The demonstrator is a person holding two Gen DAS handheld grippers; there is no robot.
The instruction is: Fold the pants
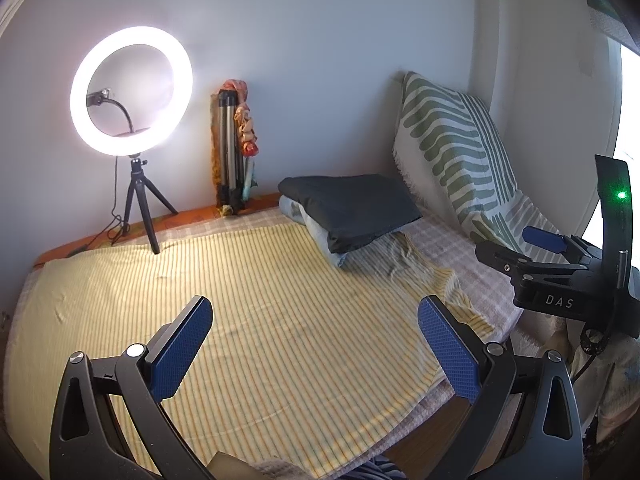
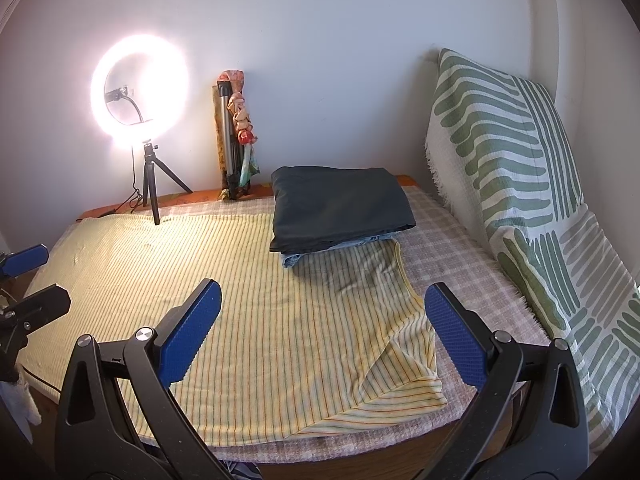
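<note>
Folded dark pants (image 1: 352, 208) (image 2: 340, 208) lie on top of a folded light-blue denim garment (image 1: 320, 236) (image 2: 296, 258) at the back of the bed. My left gripper (image 1: 316, 344) is open and empty above the yellow striped cloth (image 1: 240, 300). My right gripper (image 2: 324, 332) is open and empty above the same cloth (image 2: 260, 300), near its right corner. The right gripper also shows at the right edge of the left wrist view (image 1: 560, 272). The left gripper shows at the left edge of the right wrist view (image 2: 28, 288).
A lit ring light (image 1: 132, 92) (image 2: 140, 88) stands on a small tripod at the back left. A folded tripod with fabric (image 1: 234, 152) (image 2: 236, 136) leans on the wall. A green-patterned cushion (image 1: 452, 152) (image 2: 512, 168) leans at the right. A checked sheet (image 2: 472, 264) covers the bed.
</note>
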